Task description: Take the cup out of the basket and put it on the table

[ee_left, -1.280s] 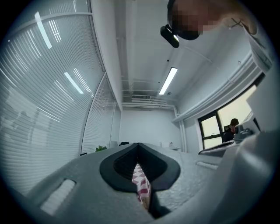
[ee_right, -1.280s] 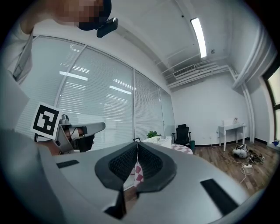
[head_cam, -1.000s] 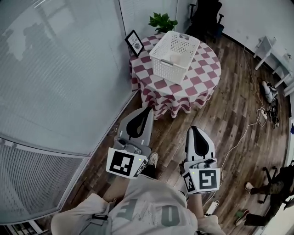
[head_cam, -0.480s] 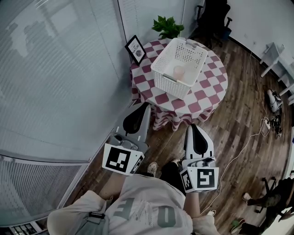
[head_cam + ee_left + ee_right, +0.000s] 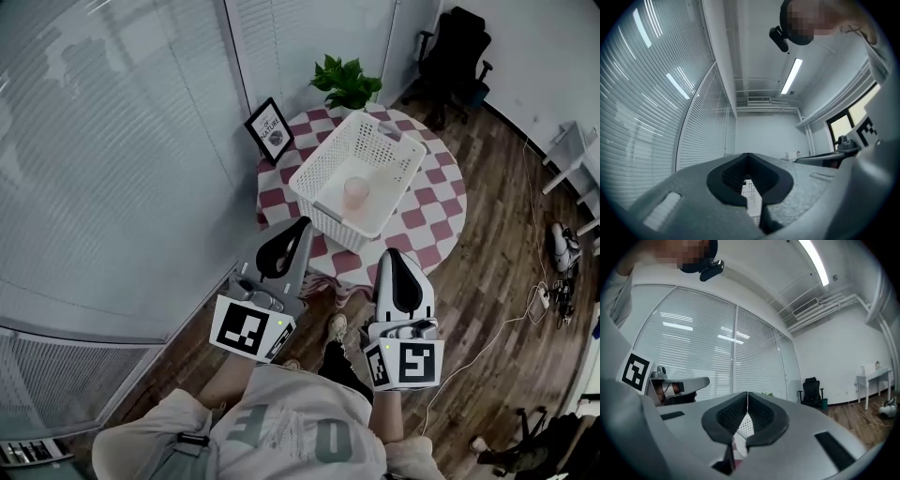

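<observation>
A pale pink cup (image 5: 355, 194) stands upright inside a white lattice basket (image 5: 323, 201) on a round table (image 5: 431, 220) with a red-and-white checked cloth. My left gripper (image 5: 300, 225) is shut and empty, just short of the basket's near edge. My right gripper (image 5: 394, 255) is shut too, its tip over the table's near rim to the right of the basket. In both gripper views the jaws meet at the tip, and a sliver of the basket (image 5: 751, 197) (image 5: 743, 427) shows through the gap below.
A framed picture (image 5: 269, 130) and a potted plant (image 5: 345, 84) stand at the table's back. Blinds and a glass wall run along the left. A black office chair (image 5: 459, 59) is behind the table; cables (image 5: 553, 286) lie on the wood floor at right.
The person has walked toward the table. The table and basket are nearer in the head view, and both shut grippers now reach the table's near edge.
</observation>
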Tool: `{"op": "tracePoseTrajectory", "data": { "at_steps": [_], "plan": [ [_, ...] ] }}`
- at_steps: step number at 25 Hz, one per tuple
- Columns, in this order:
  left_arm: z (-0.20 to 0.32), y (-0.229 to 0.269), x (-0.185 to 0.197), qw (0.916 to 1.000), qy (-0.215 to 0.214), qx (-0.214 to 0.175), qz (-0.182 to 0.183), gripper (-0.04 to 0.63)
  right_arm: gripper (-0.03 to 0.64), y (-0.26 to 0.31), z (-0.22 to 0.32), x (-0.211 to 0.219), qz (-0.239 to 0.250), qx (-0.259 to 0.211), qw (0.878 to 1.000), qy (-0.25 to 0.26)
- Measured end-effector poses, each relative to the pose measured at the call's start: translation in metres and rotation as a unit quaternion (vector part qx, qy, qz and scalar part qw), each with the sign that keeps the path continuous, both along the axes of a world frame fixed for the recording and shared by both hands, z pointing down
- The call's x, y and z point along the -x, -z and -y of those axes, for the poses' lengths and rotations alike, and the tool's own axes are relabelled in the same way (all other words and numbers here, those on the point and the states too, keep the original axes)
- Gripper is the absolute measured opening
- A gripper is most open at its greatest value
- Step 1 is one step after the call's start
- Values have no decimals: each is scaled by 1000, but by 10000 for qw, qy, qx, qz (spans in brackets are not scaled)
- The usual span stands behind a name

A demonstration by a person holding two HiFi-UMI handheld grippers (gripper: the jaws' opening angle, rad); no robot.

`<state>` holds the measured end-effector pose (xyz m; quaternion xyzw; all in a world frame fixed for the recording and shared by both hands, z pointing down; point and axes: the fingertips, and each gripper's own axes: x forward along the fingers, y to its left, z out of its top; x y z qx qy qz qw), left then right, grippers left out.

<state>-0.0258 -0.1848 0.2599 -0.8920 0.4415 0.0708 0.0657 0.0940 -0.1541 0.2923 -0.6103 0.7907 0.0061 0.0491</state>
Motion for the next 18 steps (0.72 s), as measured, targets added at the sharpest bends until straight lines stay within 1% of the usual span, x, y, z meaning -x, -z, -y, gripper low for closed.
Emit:
{"op": "tracePoseTrajectory", "data": {
  "at_steps": [5,10,14,18],
  "plan": [
    [53,12,-39,9999,126,-28,-63,5,11,3,62,-39,146,66,9998,148],
    [95,3,-69,9997,244,58,52,5,9,-6,109,-70,104,235,9996,150],
    [119,0,-84,9991,417,73,75,5,9,-8,134,-89,49,224,9994,259],
    [139,-5,-90,9982,550,180,134,5,9,-14,156,-99,141,321,9987,368]
  ]
}}
